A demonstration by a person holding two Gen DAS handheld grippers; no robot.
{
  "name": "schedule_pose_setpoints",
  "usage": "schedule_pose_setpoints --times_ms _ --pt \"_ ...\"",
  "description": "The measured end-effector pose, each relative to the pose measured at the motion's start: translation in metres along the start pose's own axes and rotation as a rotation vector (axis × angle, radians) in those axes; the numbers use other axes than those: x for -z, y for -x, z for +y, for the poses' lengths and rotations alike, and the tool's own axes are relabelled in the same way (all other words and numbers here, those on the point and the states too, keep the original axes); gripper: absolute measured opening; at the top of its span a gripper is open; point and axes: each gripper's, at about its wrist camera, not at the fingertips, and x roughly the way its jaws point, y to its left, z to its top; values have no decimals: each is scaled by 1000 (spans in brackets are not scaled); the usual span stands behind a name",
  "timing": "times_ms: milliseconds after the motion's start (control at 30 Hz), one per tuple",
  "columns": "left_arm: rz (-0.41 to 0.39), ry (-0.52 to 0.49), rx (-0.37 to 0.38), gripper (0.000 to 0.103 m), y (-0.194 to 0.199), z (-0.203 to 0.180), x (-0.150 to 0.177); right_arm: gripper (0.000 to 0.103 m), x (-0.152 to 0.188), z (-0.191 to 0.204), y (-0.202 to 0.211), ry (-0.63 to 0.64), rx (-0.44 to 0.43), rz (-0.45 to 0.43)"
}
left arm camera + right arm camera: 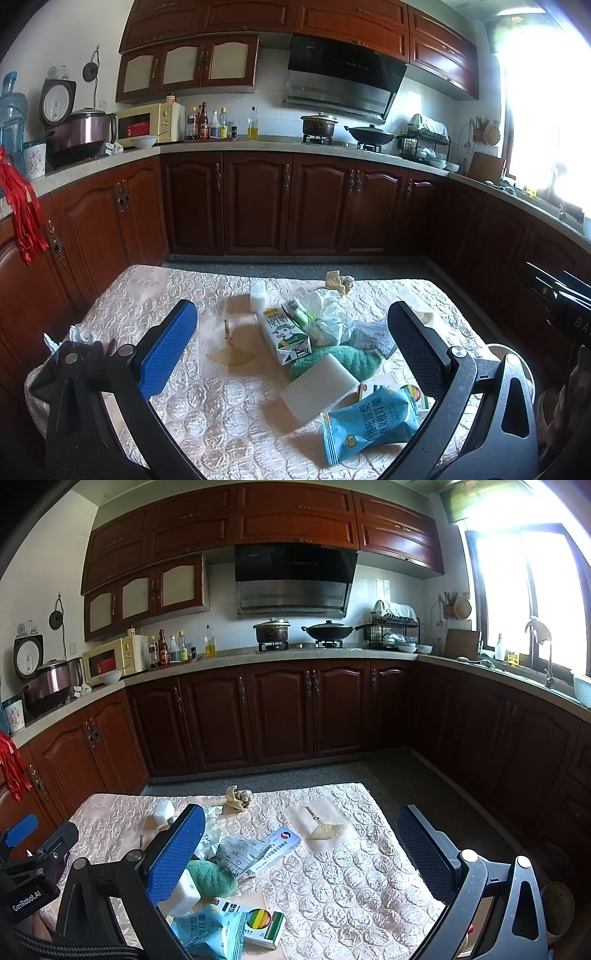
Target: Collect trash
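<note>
Trash sat piled mid-counter: milk carton (284, 334), blue snack packet (369, 424), white foam block (319, 387), green sponge (336, 360), crumpled plastic bag (325, 314), printed paper (242, 853) and a small medicine box (264, 925). Left tool (291, 349) hung wide open over the pile, holding nothing. Right tool (301, 845) was equally wide open and empty, right of the pile. Step looked like approach, nothing picked yet. Next move likely needed one tool lowered with its fingers astride a single item; the carton looked easiest. Counter (221, 424) wore an embossed pink cloth. Room was a kitchen with dark wood cabinets and a bright window at right.
</note>
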Motion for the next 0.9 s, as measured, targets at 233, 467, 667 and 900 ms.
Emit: schedule_pose_setpoints --times_ms 233,467,667,900 --pt "-1 0 -1 103 0 0 0 103 -3 0 0 -9 -5 13" --pt "-3 -2 0 103 -2 -2 4 103 -4 0 -1 -15 -11 12" --pt "2 -2 1 103 -3 -2 5 103 -3 2 -2 -5 -5 7" --pt "16 -8 1 103 -7 -3 7 103 -1 3 -4 7 -3 1"
